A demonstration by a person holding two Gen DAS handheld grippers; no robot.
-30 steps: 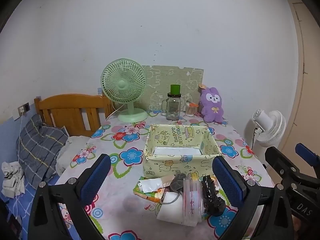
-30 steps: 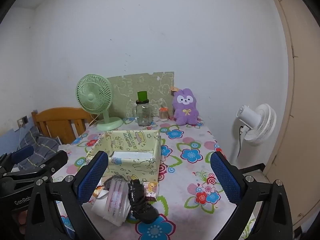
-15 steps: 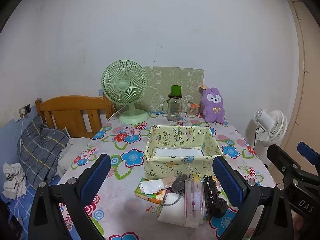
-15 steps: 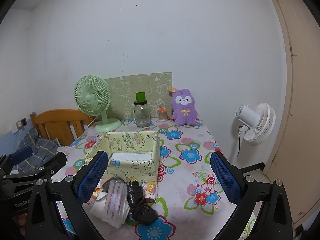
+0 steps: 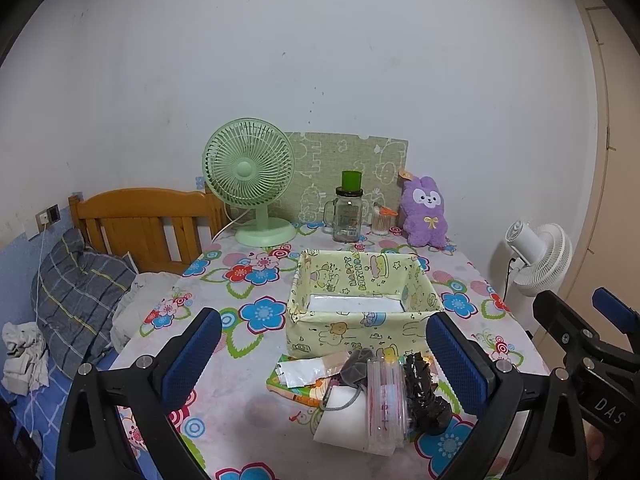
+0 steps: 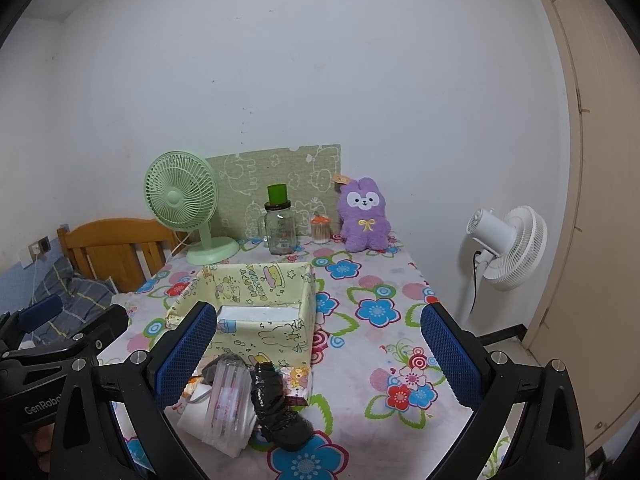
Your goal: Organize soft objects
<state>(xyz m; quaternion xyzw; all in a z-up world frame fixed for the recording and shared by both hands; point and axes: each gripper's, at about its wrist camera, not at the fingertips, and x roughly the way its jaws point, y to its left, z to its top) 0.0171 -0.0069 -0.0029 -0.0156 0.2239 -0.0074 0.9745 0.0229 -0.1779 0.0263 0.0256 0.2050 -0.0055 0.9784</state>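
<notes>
A yellow cartoon-print fabric box [image 5: 362, 330] [image 6: 276, 334] stands open on the flowered table. In front of it lies a small heap: a white roll [image 5: 344, 420] [image 6: 196, 412], a clear plastic pack [image 5: 386, 404] [image 6: 230, 400], a black crumpled bag [image 5: 424, 394] [image 6: 280, 408], a grey pouch [image 5: 356, 366] and a flat colourful packet [image 5: 298, 380]. A purple plush rabbit [image 5: 425, 212] [image 6: 363, 216] sits at the back. My left gripper [image 5: 324, 354] is open above the heap. My right gripper [image 6: 316, 354] is open just right of the heap. Both hold nothing.
At the back stand a green desk fan [image 5: 252, 184] [image 6: 182, 206], a glass mug with green lid [image 5: 347, 216] [image 6: 280, 226] and a small jar [image 5: 381, 220]. A white floor fan [image 5: 538, 258] [image 6: 508, 248] stands right of the table, a wooden bed headboard [image 5: 144, 220] with bedding on the left.
Both views have shifted slightly, as if the grippers drew back and rose a little. Nothing on the table has moved, and both grippers stay open.
</notes>
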